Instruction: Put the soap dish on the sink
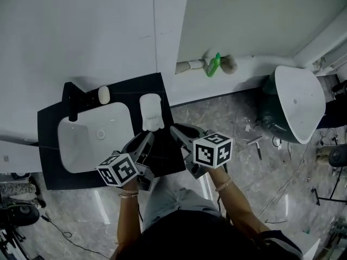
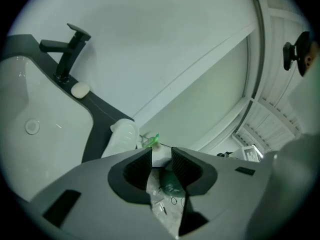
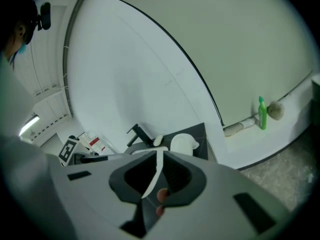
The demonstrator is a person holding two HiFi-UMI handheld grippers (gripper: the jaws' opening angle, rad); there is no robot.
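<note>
White plastic soap dish (image 1: 151, 112) lying on dark bench (image 1: 50, 150) beside white basin (image 1: 92, 140), near bench's edge; left tool (image 1: 145, 139) and right tool (image 1: 177, 131) narrowly parted, empty, just before it: risk of knocking it floorward by stray nudge.

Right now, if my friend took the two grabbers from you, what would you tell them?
Left gripper: jaws apart, nothing between them, hovering over the front of the dark counter.
Right gripper: jaws a narrow gap apart, also empty, close beside the left one.
Soap dish: stands on the counter just right of the white basin; neither gripper touches it. A bar of soap lies by the black tap.
Done: the dish looks set on the sink.
Left: probably only drawing both grippers away.
</note>
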